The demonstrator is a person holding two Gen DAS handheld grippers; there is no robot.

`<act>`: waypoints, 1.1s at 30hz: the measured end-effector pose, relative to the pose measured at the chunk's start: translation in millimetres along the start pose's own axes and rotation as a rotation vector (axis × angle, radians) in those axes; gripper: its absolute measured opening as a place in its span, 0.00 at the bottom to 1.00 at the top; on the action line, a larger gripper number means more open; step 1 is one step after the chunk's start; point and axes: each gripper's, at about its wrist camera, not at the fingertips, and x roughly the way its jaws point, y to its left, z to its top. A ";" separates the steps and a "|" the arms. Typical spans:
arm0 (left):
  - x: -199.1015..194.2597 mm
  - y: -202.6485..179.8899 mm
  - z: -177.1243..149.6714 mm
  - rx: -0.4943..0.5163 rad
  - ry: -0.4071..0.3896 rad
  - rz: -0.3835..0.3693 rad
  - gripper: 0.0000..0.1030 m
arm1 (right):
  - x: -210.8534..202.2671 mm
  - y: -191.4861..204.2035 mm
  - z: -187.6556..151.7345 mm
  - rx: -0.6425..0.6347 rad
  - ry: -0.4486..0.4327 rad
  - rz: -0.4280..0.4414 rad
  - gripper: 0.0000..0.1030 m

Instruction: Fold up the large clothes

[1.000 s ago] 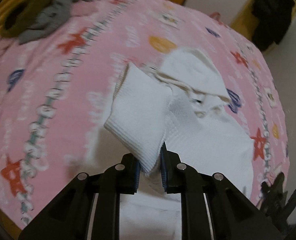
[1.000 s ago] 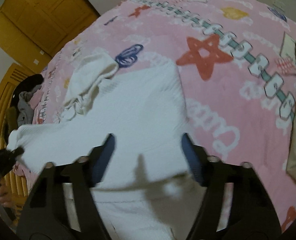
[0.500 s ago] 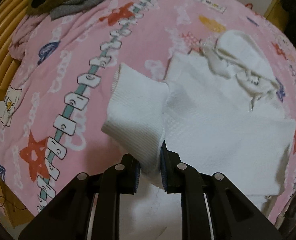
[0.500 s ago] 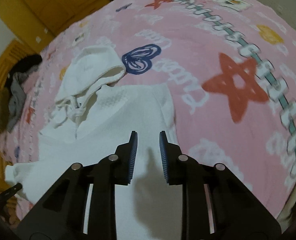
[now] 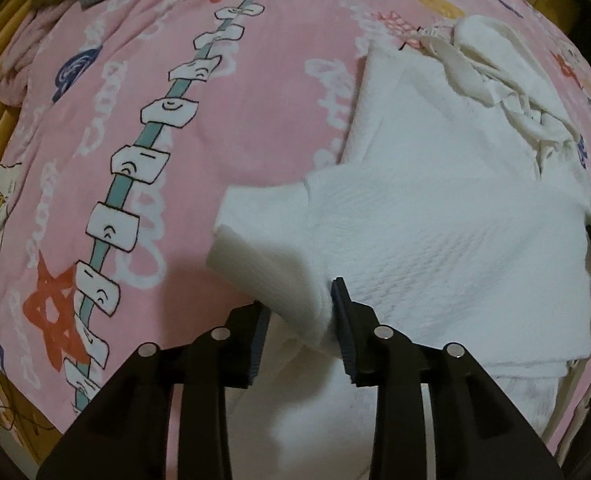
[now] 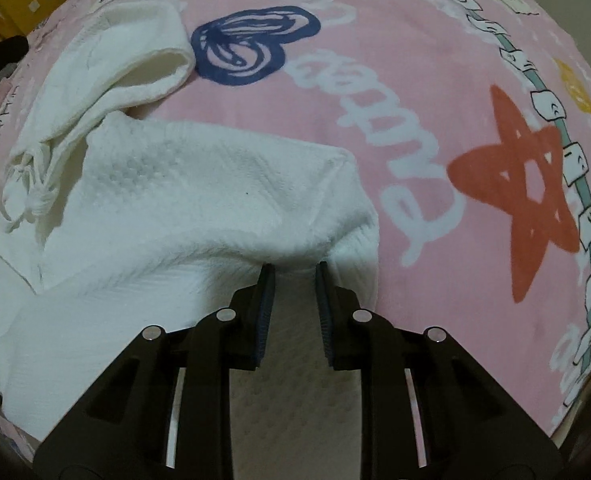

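Hoodie [image 5: 447,216], white, lies across our pink bedspread [image 5: 255,92]. Our left gripper [image 5: 299,320] is opening, cuff [image 5: 271,276] between its jaws; our right gripper [image 6: 293,280] is closing on a shoulder fold.

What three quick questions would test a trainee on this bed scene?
1. True or false: the white hoodie lies on a plain blue bedcover.
2. Which print sits right beside the hood? A. red star B. blue heart C. yellow duck
3. Short answer: is the hood tucked under the hoodie's body or lying out beyond it?
Key: 1 false; 2 B; 3 lying out beyond it.
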 end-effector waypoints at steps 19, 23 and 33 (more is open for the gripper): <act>-54.7 29.5 -13.2 -0.127 -0.004 -0.073 0.49 | -86.0 -12.8 -81.8 -0.065 -0.107 0.198 0.19; -31.5 -24.1 5.9 -0.150 0.007 -0.092 0.31 | -87.4 -16.2 -118.3 -0.103 -0.076 0.234 0.19; 44.7 -88.3 20.0 -0.217 0.079 0.128 0.24 | -53.8 -28.4 -146.3 -0.257 -0.051 0.188 0.16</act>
